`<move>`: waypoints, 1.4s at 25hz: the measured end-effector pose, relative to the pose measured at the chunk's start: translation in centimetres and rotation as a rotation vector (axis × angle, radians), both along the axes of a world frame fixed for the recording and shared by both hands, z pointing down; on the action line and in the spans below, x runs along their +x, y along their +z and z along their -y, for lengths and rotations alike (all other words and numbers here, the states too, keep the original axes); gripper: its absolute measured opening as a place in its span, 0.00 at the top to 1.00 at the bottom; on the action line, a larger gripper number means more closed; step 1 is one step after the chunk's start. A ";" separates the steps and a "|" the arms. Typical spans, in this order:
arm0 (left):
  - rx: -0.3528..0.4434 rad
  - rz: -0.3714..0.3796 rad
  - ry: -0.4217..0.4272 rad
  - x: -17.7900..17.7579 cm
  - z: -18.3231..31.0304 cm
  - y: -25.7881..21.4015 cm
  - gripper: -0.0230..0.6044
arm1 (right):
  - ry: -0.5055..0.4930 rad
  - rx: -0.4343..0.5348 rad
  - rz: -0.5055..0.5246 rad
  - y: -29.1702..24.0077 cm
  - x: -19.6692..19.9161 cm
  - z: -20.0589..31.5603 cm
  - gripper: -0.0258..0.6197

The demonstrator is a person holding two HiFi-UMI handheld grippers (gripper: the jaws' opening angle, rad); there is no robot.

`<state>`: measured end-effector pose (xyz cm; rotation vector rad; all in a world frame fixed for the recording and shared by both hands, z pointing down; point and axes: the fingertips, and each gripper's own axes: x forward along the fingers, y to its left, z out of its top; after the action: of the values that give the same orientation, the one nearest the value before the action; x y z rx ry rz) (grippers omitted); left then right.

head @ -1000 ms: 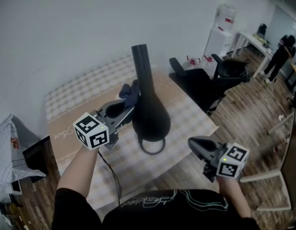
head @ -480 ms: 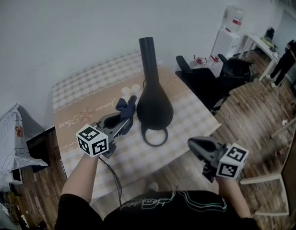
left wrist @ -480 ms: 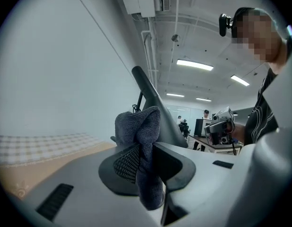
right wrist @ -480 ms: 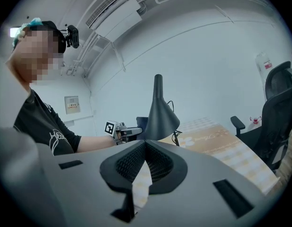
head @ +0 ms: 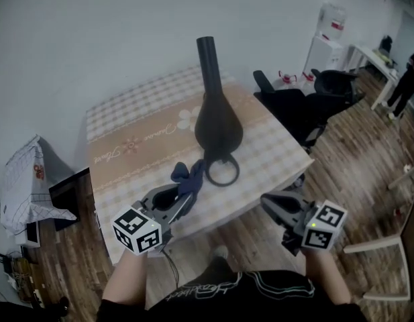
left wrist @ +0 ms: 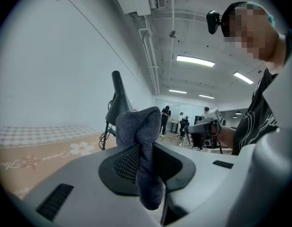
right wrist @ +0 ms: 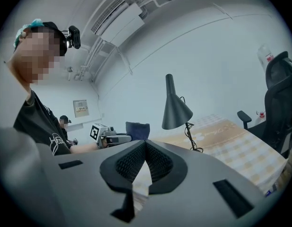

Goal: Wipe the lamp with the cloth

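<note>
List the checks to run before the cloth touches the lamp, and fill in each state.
1. Cloth clamped in the left gripper: ok, pinched between its jaws.
2. Lamp upright on the table: ok.
3. Cloth in contact with the lamp: not ok, it hangs apart from it.
4. Right gripper free: ok, shut on nothing, off the table's edge.
5. Lamp steady enough to take wiping pressure: cannot tell.
</note>
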<state>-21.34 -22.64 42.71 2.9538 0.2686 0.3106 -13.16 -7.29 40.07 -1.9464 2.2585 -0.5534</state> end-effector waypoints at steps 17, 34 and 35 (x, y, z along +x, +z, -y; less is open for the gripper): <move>-0.180 -0.081 -0.026 -12.3 -18.3 -6.8 0.86 | -0.140 0.135 -0.038 -3.9 -15.6 -10.1 0.95; -0.075 -0.116 -0.035 -17.5 -23.1 -9.8 0.86 | -0.163 0.191 -0.122 -7.4 -21.7 -13.9 0.95; -0.076 -0.117 -0.035 -17.7 -23.2 -9.8 0.86 | -0.163 0.191 -0.125 -7.4 -21.8 -13.9 0.94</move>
<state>-39.02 0.52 32.87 2.9026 0.2373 0.1199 -34.97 6.62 32.65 -1.7634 2.4577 -0.2252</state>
